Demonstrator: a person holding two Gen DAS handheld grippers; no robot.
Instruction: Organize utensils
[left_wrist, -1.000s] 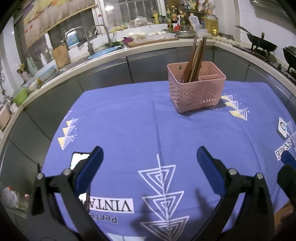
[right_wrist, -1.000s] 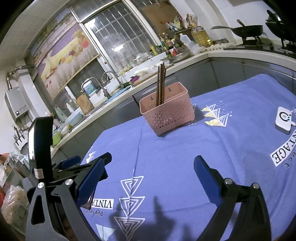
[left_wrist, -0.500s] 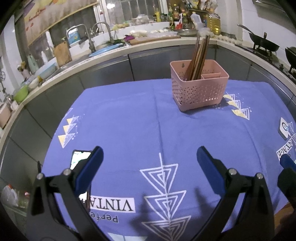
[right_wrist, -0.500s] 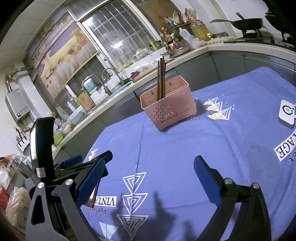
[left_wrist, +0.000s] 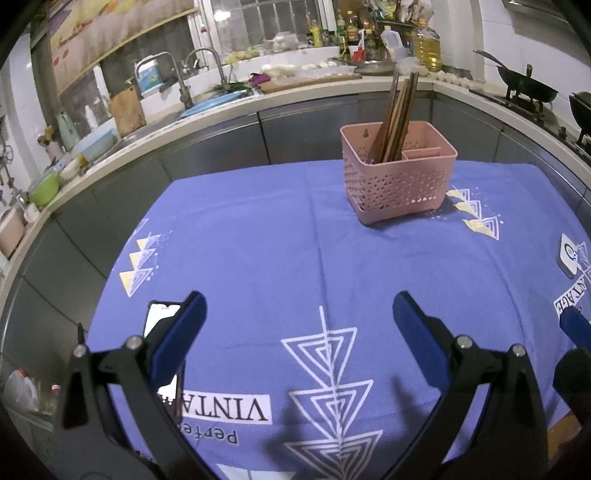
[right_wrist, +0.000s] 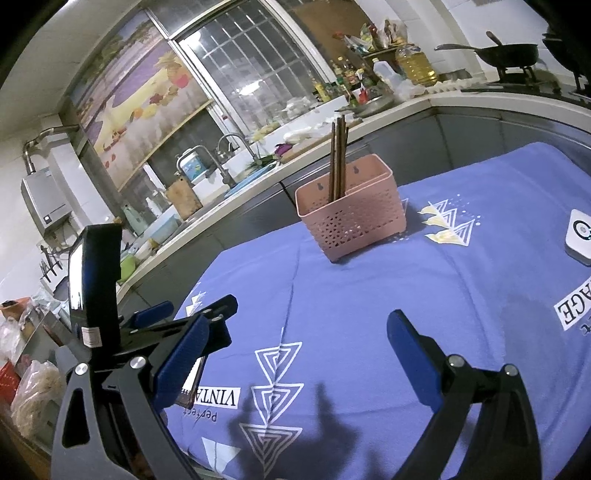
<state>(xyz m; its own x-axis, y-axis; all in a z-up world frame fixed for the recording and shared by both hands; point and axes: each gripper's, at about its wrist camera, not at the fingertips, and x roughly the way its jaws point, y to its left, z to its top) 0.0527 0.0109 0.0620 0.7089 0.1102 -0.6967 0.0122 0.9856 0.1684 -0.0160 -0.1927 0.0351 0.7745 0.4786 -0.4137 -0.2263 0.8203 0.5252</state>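
A pink perforated utensil basket (left_wrist: 399, 177) stands at the far side of the blue tablecloth (left_wrist: 277, 251); it also shows in the right wrist view (right_wrist: 351, 218). Several brown chopsticks (left_wrist: 397, 114) stand upright in its left compartment, also seen from the right wrist (right_wrist: 338, 158). My left gripper (left_wrist: 295, 317) is open and empty near the table's front edge. My right gripper (right_wrist: 299, 339) is open and empty, to the right of the left one. The left gripper's body (right_wrist: 147, 332) shows at the left of the right wrist view.
A phone (left_wrist: 159, 321) lies on the cloth at the front left. A small white device (right_wrist: 580, 232) lies at the right edge of the cloth. The kitchen counter with a sink (left_wrist: 210, 99), bottles and a wok (left_wrist: 528, 88) runs behind the table.
Both grippers stay open and empty. Both views have shifted slightly, so the basket sits a little lower in frame.
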